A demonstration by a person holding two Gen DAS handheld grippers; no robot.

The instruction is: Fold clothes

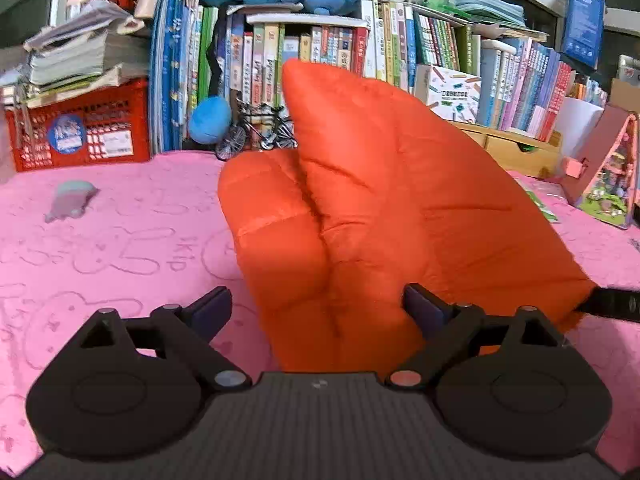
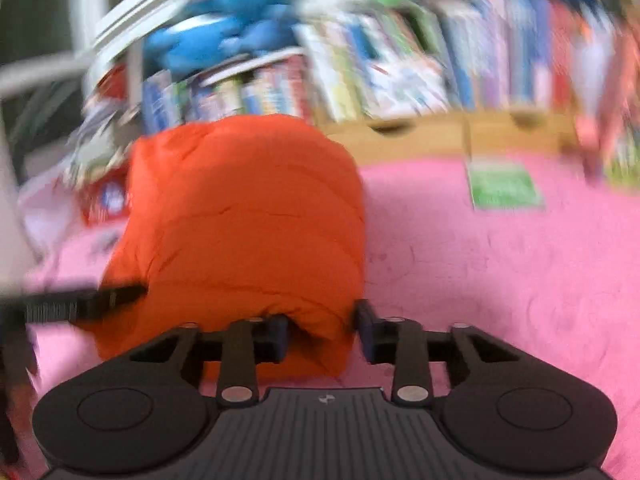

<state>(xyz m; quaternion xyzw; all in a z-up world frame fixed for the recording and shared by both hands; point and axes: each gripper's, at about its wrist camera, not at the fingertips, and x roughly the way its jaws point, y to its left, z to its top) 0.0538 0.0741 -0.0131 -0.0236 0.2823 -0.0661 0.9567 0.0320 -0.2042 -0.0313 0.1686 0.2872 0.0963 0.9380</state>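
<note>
The orange garment [image 1: 384,216] stood bunched on the pink bed [image 1: 120,240], its near edge between the spread fingers of the left gripper [image 1: 316,308]. The right gripper [image 2: 322,334], fingers part-closed around a fold without clearly pinching, probably steadied it for folding.

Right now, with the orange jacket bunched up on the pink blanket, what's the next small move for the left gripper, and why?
Probably close the left gripper on the orange jacket. Its fingers stand wide open with the jacket's near edge between them, gripping nothing. The right gripper seems to have fabric between its fingers at the other corner, though that view is blurred. With both corners held, the raised flap could be laid over the pink blanket.
</note>
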